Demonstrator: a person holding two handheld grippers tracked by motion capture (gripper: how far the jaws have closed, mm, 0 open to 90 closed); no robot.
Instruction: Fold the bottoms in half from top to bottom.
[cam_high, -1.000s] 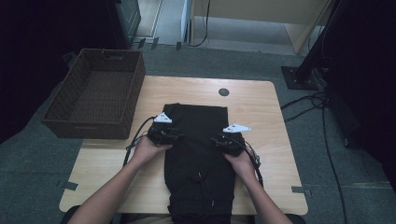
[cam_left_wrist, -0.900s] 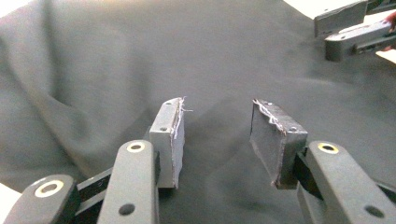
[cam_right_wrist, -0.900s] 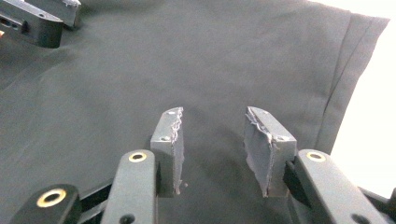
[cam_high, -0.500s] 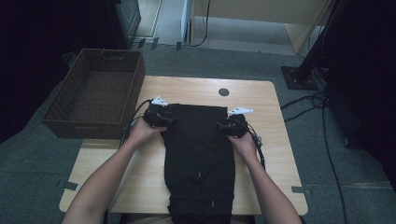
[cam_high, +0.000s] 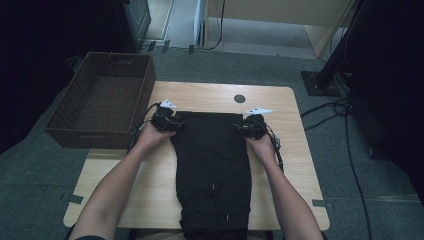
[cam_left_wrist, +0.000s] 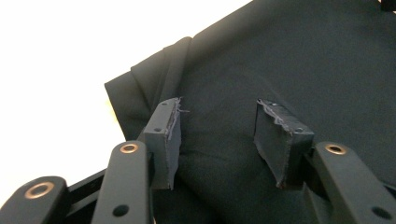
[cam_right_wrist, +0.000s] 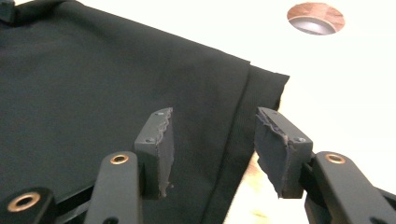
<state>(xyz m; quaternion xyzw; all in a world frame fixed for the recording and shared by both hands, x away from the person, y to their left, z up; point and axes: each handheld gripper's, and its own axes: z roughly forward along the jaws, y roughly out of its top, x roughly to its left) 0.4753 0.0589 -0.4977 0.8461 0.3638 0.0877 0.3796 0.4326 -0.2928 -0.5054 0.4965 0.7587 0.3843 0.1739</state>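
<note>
A black garment (cam_high: 212, 165) with a drawstring lies lengthwise down the middle of the wooden table (cam_high: 285, 107), its near end hanging over the table's front edge. My left gripper (cam_high: 176, 123) is at the garment's far left corner. In the left gripper view it (cam_left_wrist: 217, 116) is open, and the black garment (cam_left_wrist: 280, 56) with its folded edge lies under the jaws. My right gripper (cam_high: 241, 128) is at the far right corner. In the right gripper view it (cam_right_wrist: 212, 123) is open and straddles the hem of the black garment (cam_right_wrist: 93, 70).
A brown wicker basket (cam_high: 100, 97) stands off the table's left side, on the floor. A round cable hole (cam_high: 239, 98) lies in the tabletop just beyond the garment, and the same hole (cam_right_wrist: 315, 18) is beyond the hem. Cables (cam_high: 345, 130) trail on the floor at right.
Both hands have moved away from the person along the garment, from its middle to its far corners. The garment now lies flat and narrow.
</note>
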